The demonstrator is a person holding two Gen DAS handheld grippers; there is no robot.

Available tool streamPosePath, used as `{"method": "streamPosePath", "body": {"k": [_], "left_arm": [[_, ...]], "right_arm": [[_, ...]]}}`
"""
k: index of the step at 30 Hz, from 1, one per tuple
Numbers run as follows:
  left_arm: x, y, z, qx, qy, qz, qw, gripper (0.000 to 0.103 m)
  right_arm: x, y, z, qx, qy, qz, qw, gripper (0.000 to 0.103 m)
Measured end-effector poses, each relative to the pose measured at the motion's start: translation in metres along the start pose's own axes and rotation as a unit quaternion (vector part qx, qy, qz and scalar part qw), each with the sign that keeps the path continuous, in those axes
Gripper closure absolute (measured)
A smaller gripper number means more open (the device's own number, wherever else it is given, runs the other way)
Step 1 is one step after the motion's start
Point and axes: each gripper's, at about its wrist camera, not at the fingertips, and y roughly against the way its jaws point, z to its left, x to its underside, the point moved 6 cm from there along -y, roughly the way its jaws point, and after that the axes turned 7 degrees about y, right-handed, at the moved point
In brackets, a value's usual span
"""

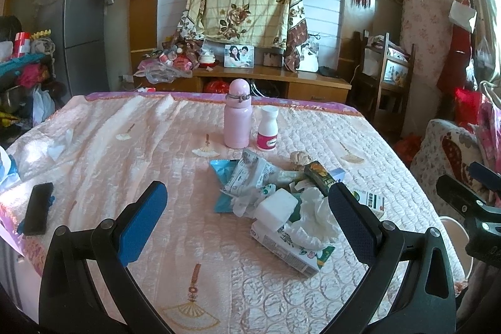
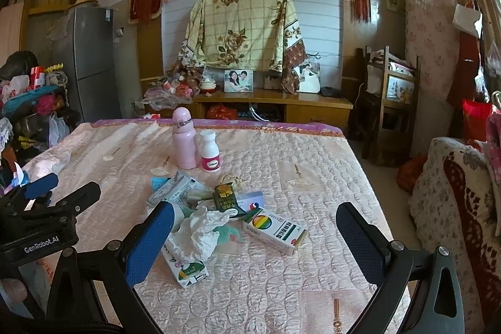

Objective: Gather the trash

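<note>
- Two grippers hang over a bed with a pink quilt (image 1: 131,146), and both have their blue fingers spread wide with nothing between them.
- Left gripper (image 1: 247,218) is above the near part of the trash pile (image 1: 275,190), and one of its fingers is in front of the pile's right side.
- Right gripper (image 2: 255,233) is above the same pile, seen from its other side.
- Crumpled white tissue (image 2: 203,230) lies on top of a long box (image 2: 184,265) at the front of the pile.
- Just beside it is a white box with rainbow stripes (image 2: 275,229).
- Behind the pile stand a pink bottle (image 1: 238,115) and a small white bottle (image 1: 267,129), close together.
- Far to the left, a black phone (image 1: 38,208) lies flat on the quilt.
</note>
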Motion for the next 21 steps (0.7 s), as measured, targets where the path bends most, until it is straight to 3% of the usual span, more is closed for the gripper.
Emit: {"method": "streamPosePath", "body": {"k": [11, 18, 21], "left_arm": [[0.008, -0.013, 0.008, -0.015, -0.002, 0.013, 0.9998, 0.001], [0.027, -0.032, 0.029, -0.03, -0.016, 0.046, 0.9984, 0.001], [0.034, -0.038, 0.037, -0.037, -0.016, 0.057, 0.9975, 0.001]], "right_arm": [[0.012, -0.015, 0.002, -0.003, 0.017, 0.033, 0.999, 0.001], [0.037, -0.039, -0.003, -0.016, 0.016, 0.078, 0.997, 0.001], [0.048, -0.051, 0.0, -0.036, 0.013, 0.097, 0.995, 0.011]]}}
